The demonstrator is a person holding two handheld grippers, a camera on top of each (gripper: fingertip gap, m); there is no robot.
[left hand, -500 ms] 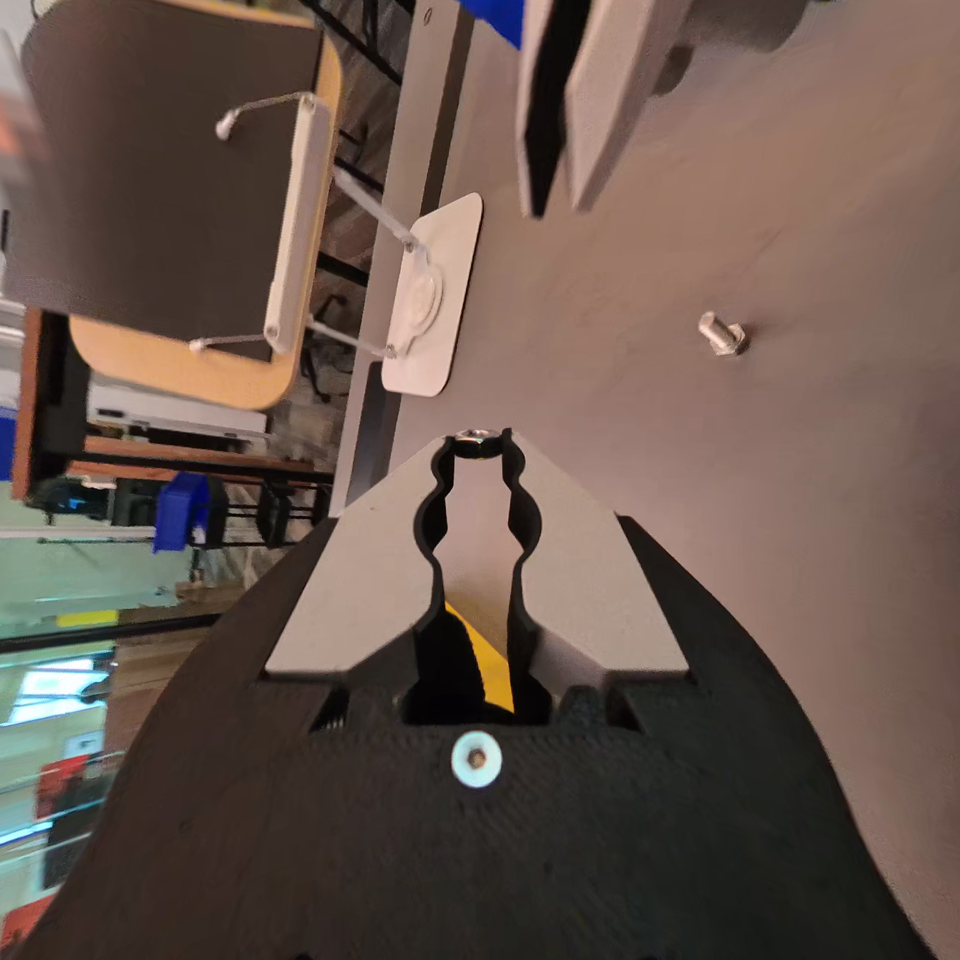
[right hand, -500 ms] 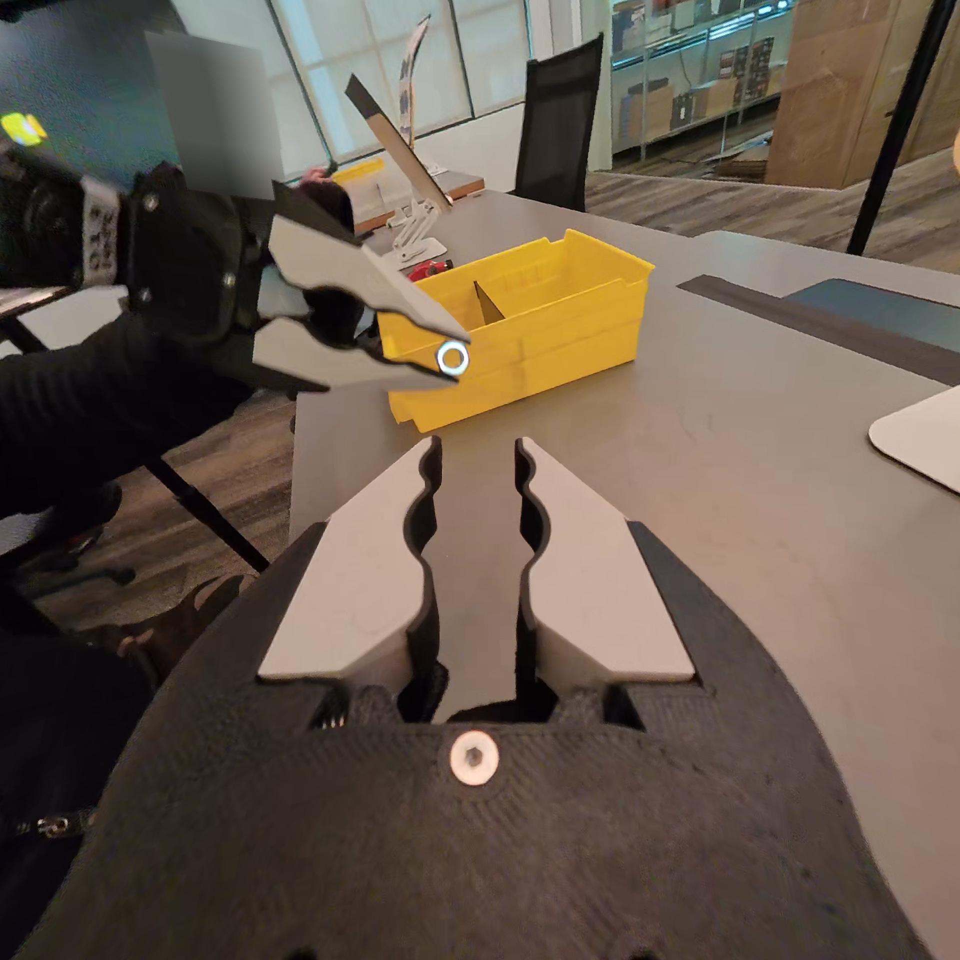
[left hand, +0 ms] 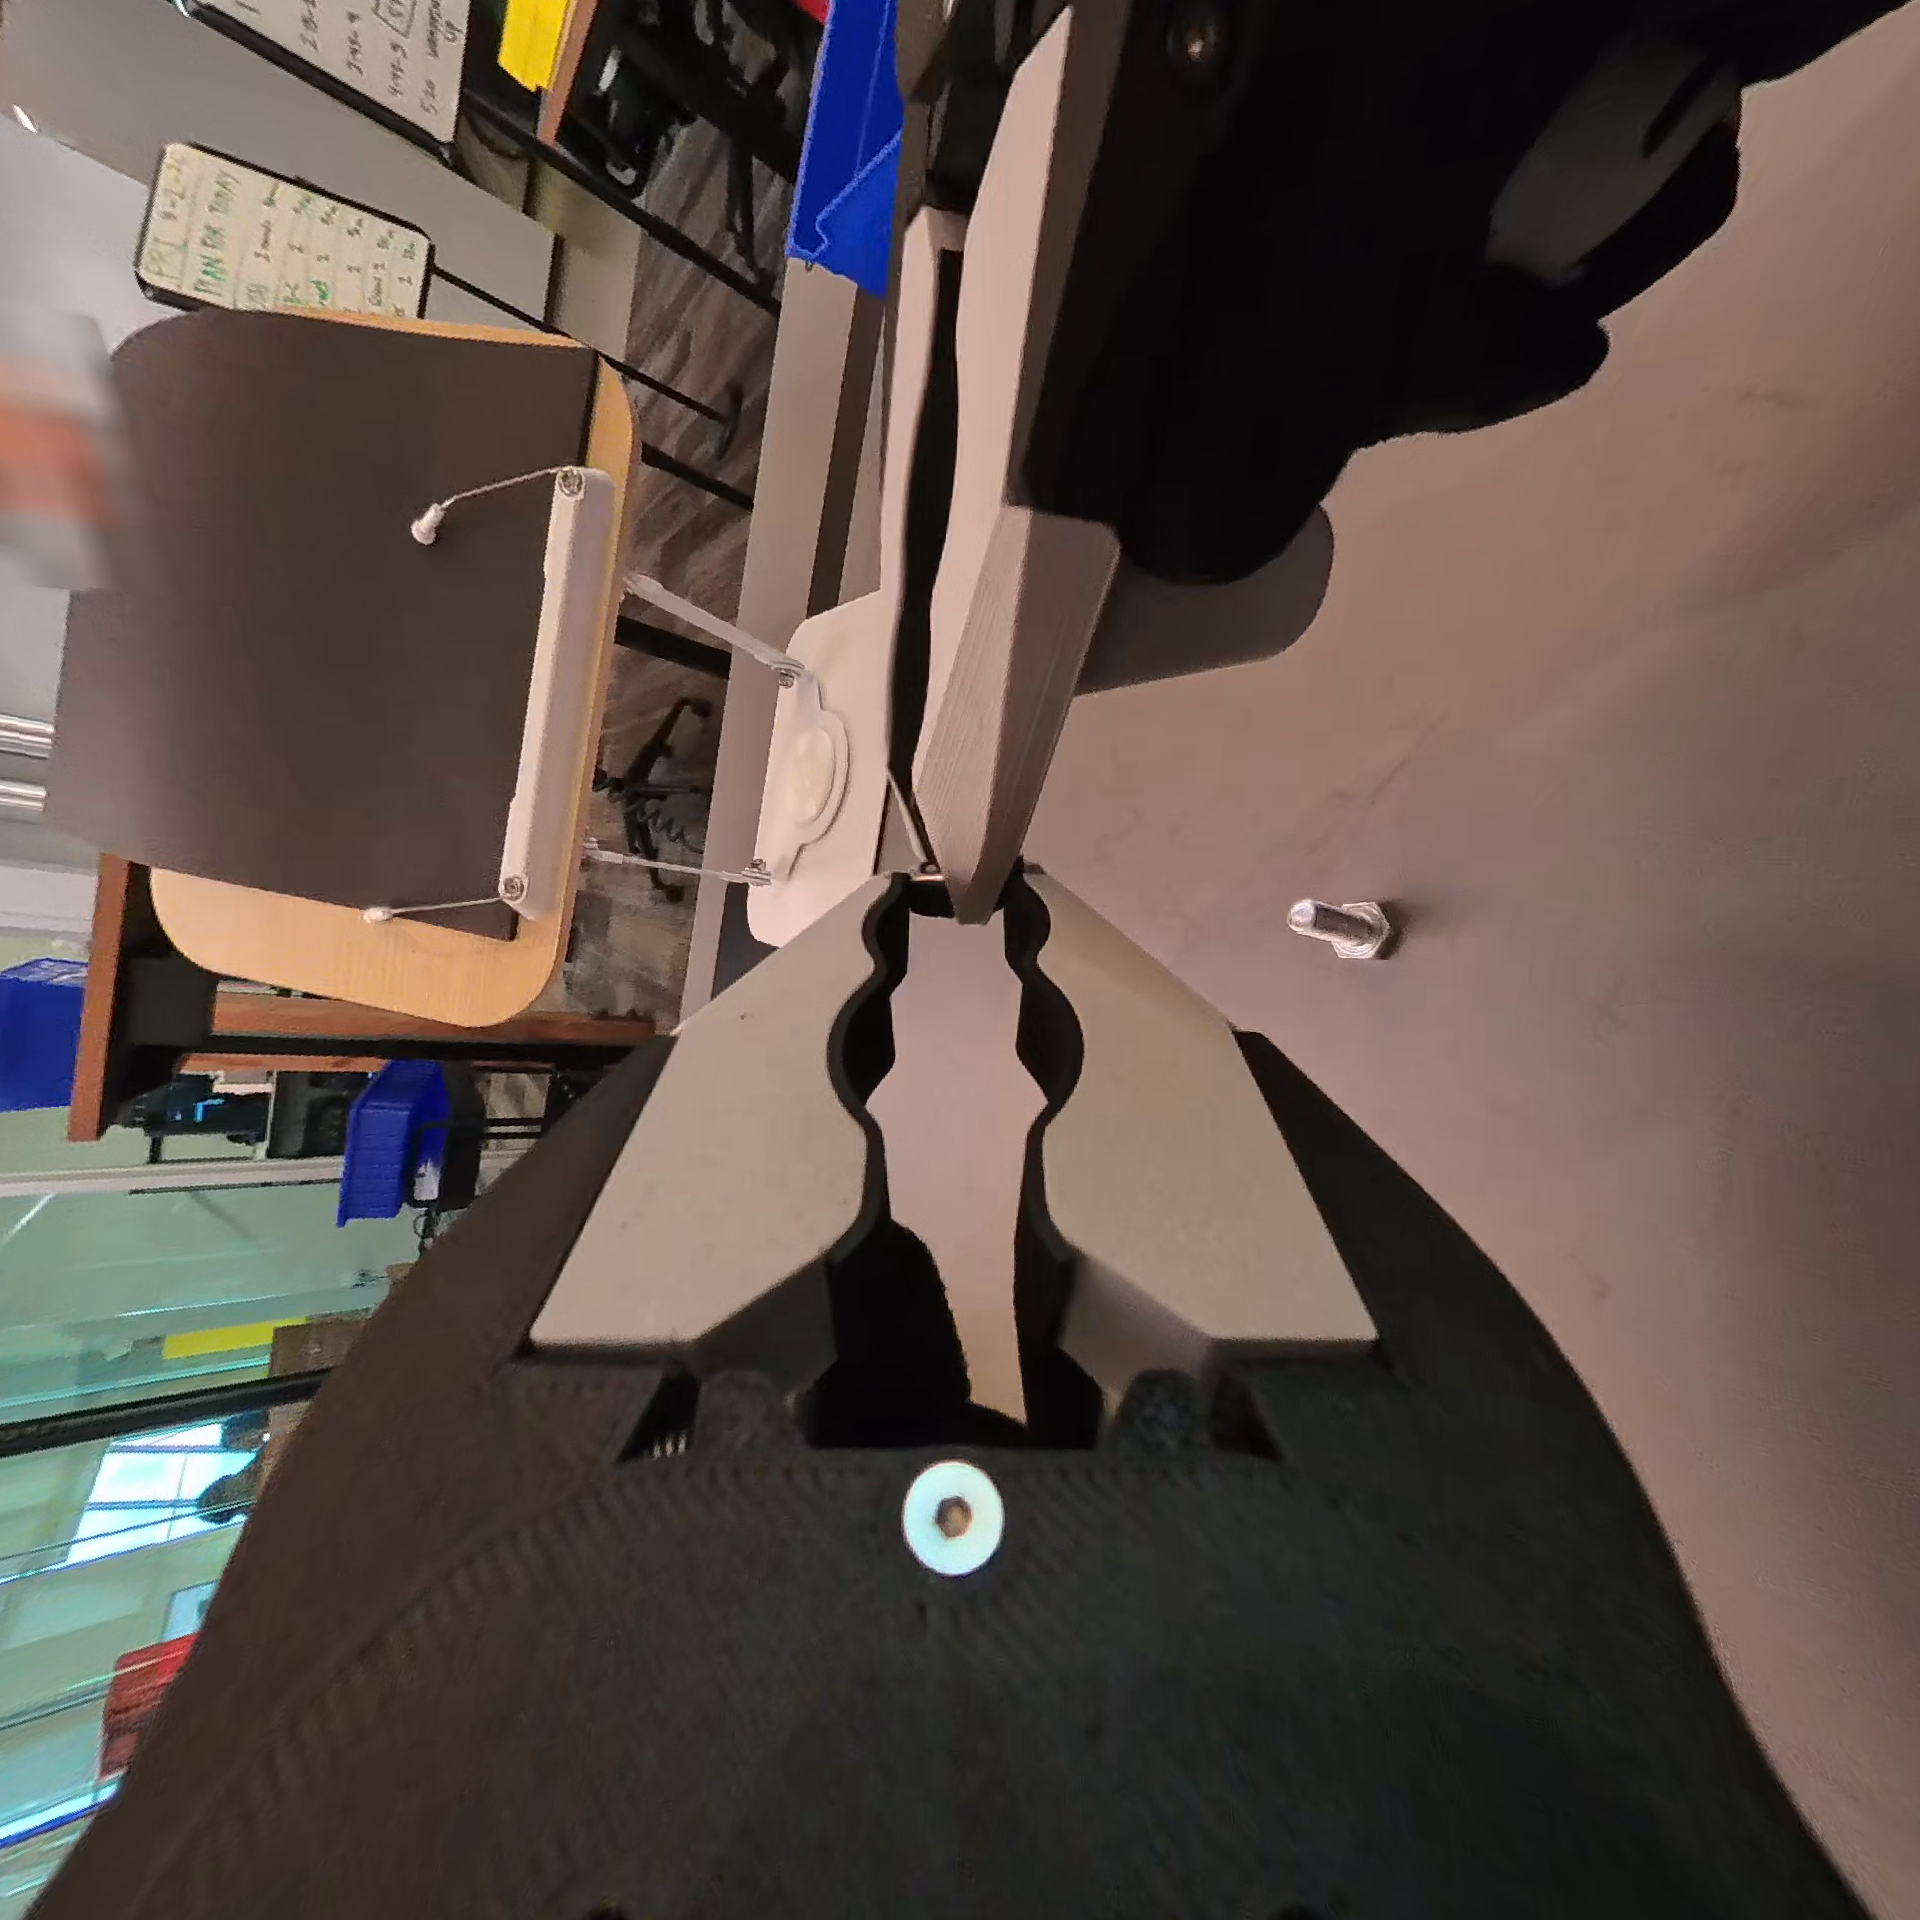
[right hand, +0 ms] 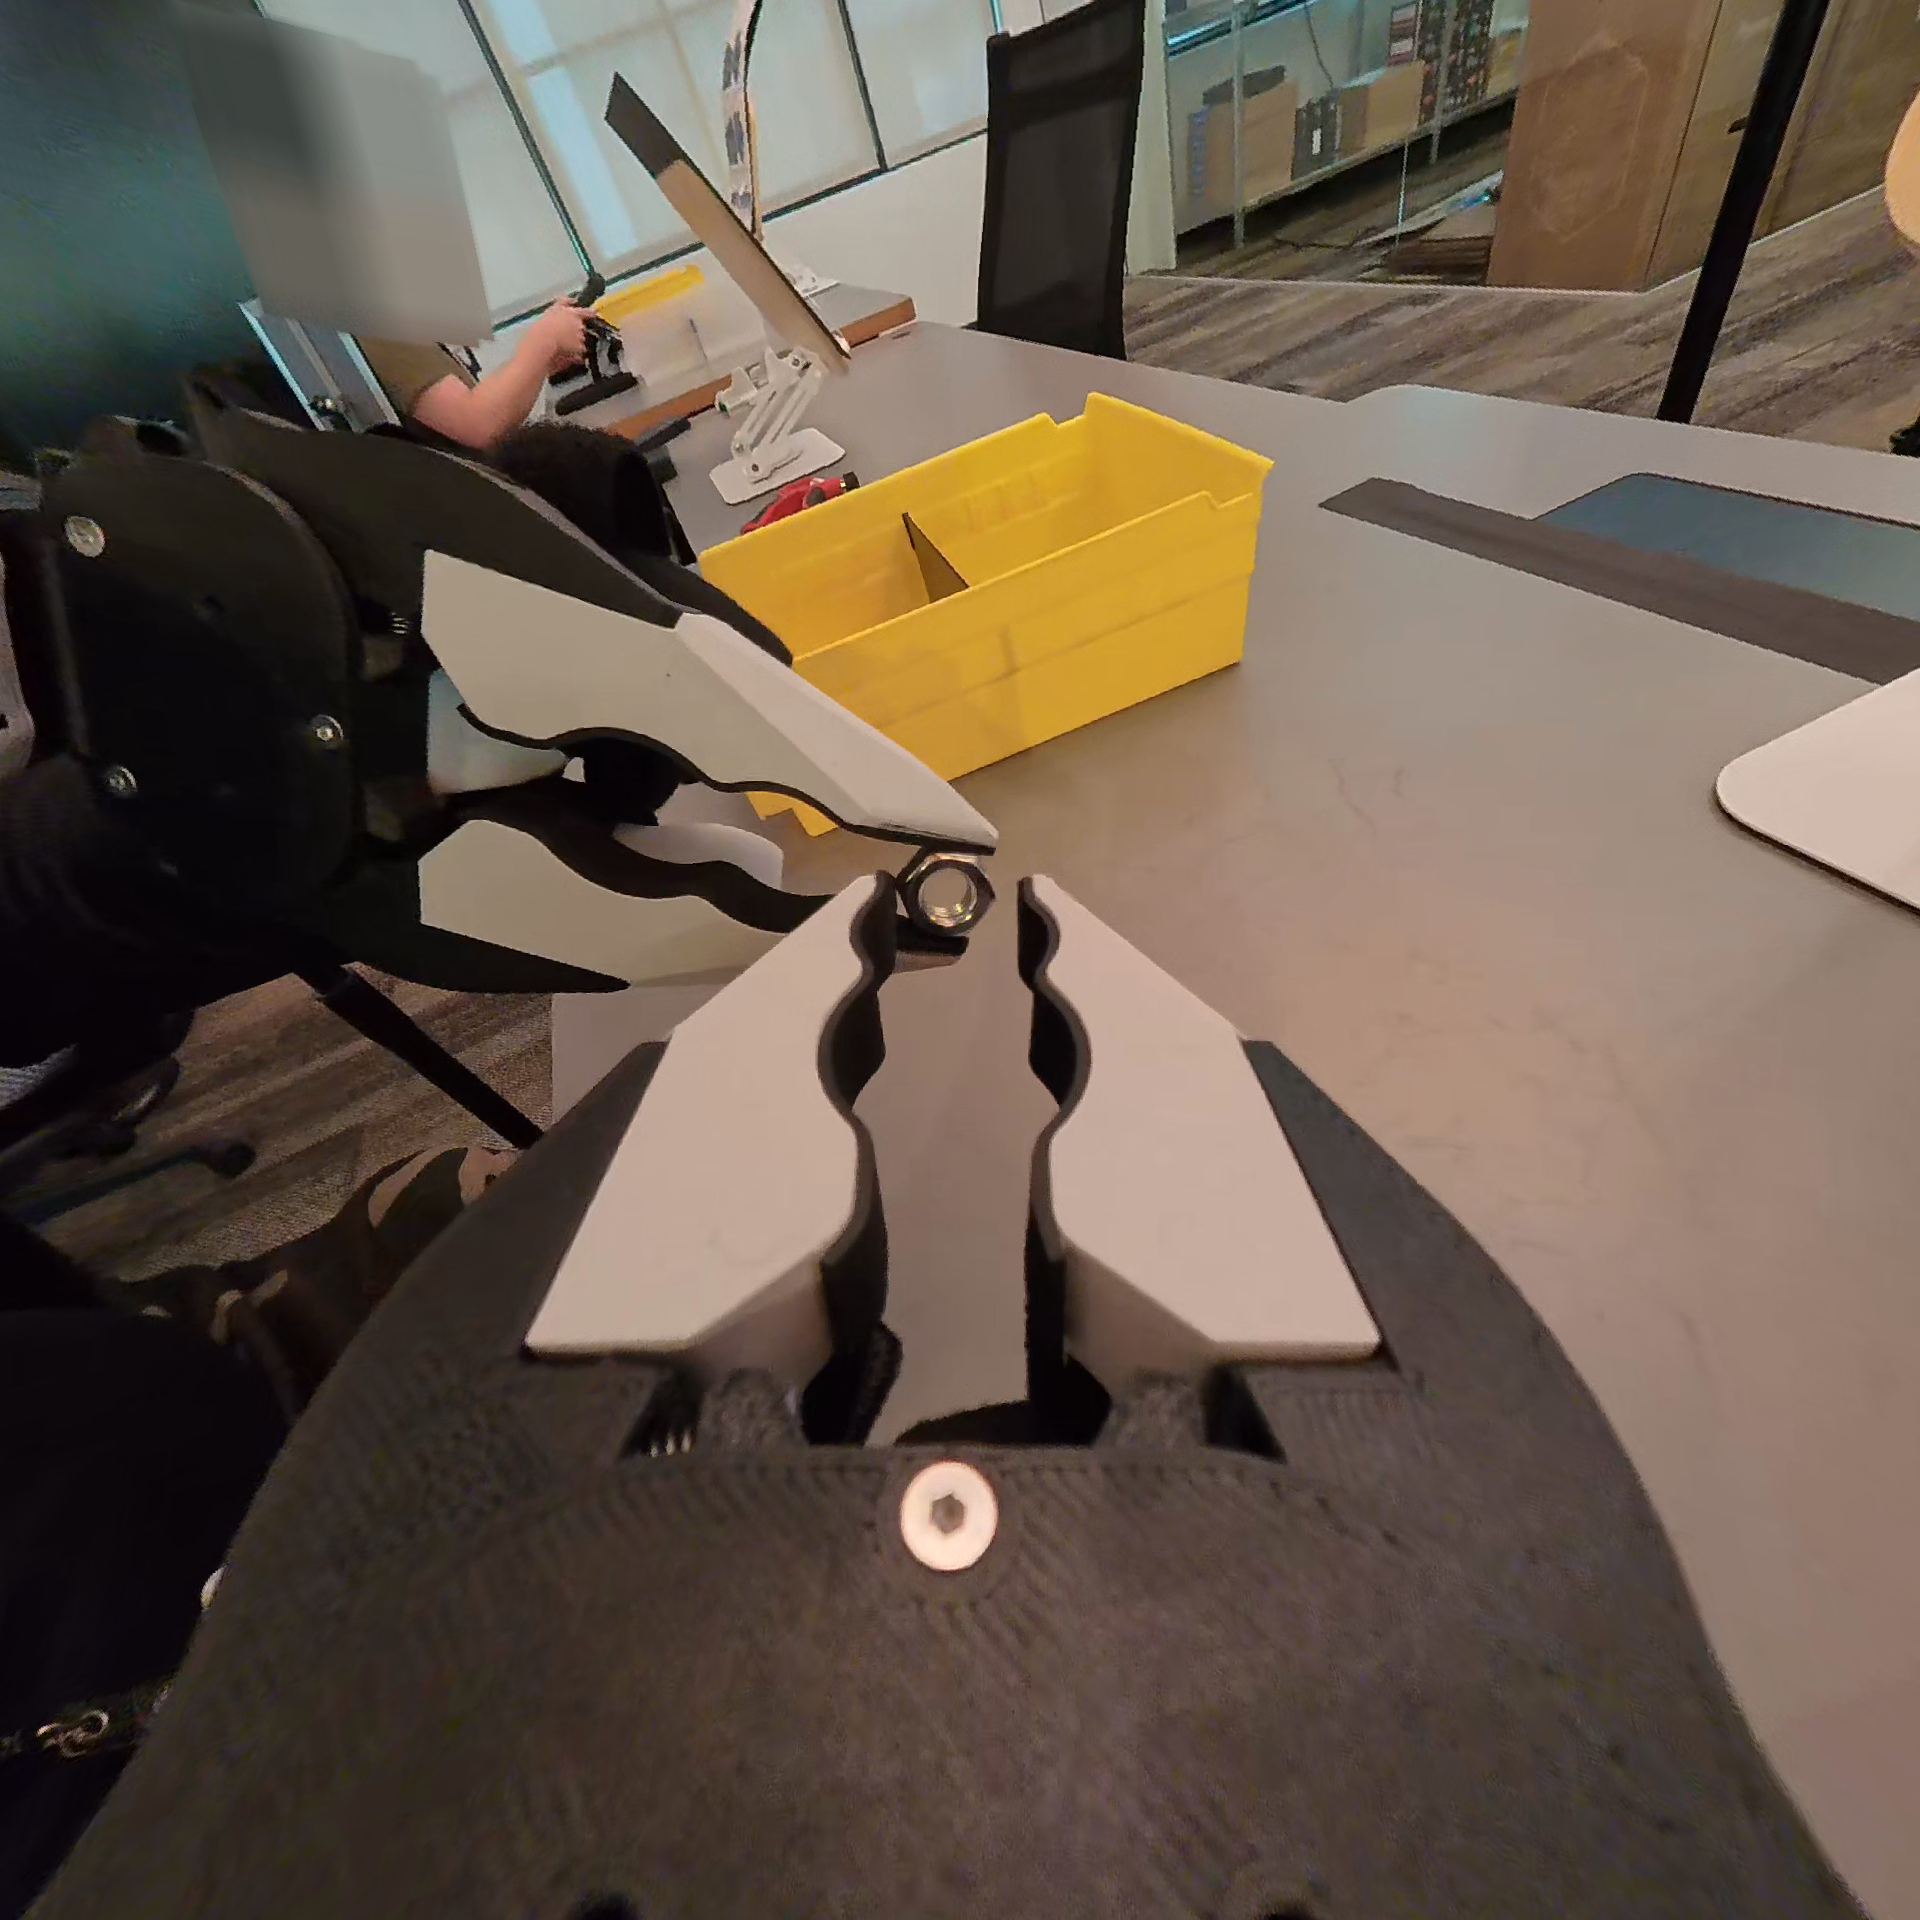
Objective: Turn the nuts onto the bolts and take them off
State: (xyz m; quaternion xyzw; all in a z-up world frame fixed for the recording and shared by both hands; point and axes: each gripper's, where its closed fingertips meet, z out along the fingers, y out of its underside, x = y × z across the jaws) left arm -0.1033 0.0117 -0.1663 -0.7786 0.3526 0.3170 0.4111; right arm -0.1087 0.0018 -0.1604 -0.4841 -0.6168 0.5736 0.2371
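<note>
A steel nut (right hand: 945,896) is pinched in the tips of my left gripper (right hand: 956,894), which reaches in from the left, shut on it. My right gripper (right hand: 951,902) is open, and the nut sits between its two fingertips, close to the left one. In the left wrist view the left gripper (left hand: 961,899) points at the same spot, and a finger (left hand: 997,675) of the right gripper comes down from above and hides most of the nut. A steel bolt (left hand: 1340,928) lies loose on the grey table (left hand: 1558,1039), to the right of both grippers.
A yellow bin (right hand: 1039,665) with a divider stands behind the grippers. A white stand base (left hand: 810,769) holding a dark board sits near the table edge. A white pad (right hand: 1829,810) and a dark mat (right hand: 1621,561) lie at the right. A person sits at a far table. Only a small space, under 4 cm, lies between the two pairs of fingers. Left tips and right tips are each some 12 cm from the steel bolt (left hand: 1340,928).
The two grippers have come together. The nut, held off to the left before, now sits between my right gripper's open fingertips. The bolt has not moved.
</note>
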